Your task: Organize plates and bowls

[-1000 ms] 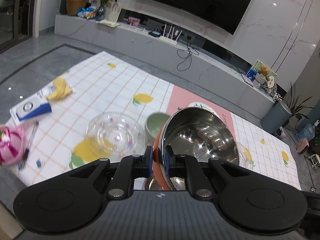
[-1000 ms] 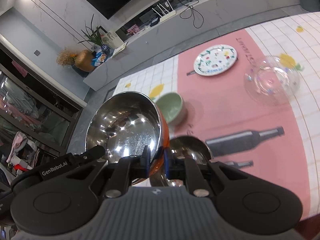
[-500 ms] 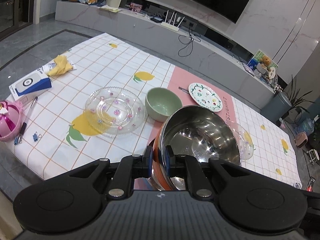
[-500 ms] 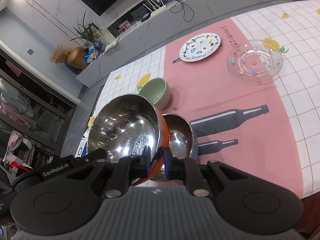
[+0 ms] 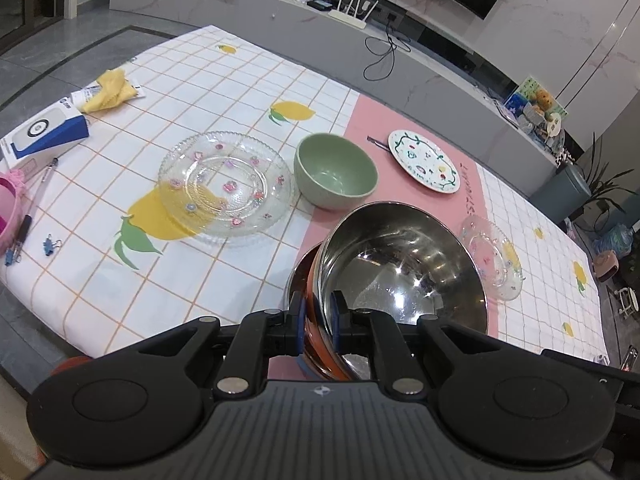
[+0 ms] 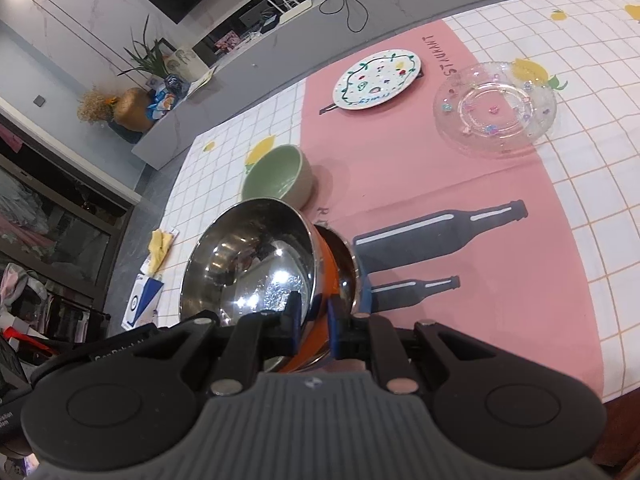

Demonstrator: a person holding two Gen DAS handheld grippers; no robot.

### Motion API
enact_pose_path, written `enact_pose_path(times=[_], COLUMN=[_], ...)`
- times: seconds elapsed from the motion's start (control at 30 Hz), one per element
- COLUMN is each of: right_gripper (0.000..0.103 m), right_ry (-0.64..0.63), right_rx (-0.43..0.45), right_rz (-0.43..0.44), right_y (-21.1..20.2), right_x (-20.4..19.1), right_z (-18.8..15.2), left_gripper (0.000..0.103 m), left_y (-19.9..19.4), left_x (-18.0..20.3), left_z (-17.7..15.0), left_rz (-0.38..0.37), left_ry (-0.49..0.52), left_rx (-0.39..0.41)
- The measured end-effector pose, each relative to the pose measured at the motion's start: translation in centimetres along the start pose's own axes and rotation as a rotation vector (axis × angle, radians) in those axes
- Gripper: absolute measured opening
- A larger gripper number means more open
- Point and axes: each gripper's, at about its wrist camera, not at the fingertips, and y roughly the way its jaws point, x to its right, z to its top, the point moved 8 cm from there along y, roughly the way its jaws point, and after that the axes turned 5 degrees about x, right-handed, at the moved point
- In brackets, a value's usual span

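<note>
Both grippers hold one steel bowl with an orange outside (image 5: 400,268), also in the right wrist view (image 6: 256,264), tilted. My left gripper (image 5: 318,320) is shut on its near rim; my right gripper (image 6: 310,320) is shut on the opposite rim. Right under it sits a second steel bowl (image 6: 344,268), partly hidden. A green bowl (image 5: 336,170) stands behind it, a large glass plate (image 5: 224,188) to the left, a painted white plate (image 5: 424,160) far right, a small glass dish (image 5: 494,262) right.
A blue and white box (image 5: 44,134), a yellow cloth (image 5: 108,90), pens and a pink object (image 5: 8,208) lie at the table's left end. The table's near edge (image 5: 48,320) runs close below the left gripper. A TV bench (image 5: 280,12) stands behind.
The held bowl has come down and now sits low over the second steel bowl. Both cameras have drawn back and tilted down, showing more of the table.
</note>
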Motion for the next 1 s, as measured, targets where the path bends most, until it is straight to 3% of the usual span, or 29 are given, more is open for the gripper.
enact_pose_path(times=[1.0], right_gripper=[0.012], right_ry=[-0.019], right_rx=[-0.050], right_rz=[-0.055], right_y=[2.8], right_x=[0.7], right_z=[-0.4], left_gripper=[0.014], left_y=[2.1], left_x=[0.3], left_z=[-0.1], left_rz=[0.076], left_ry=[0.076], left_rx=[-0.053])
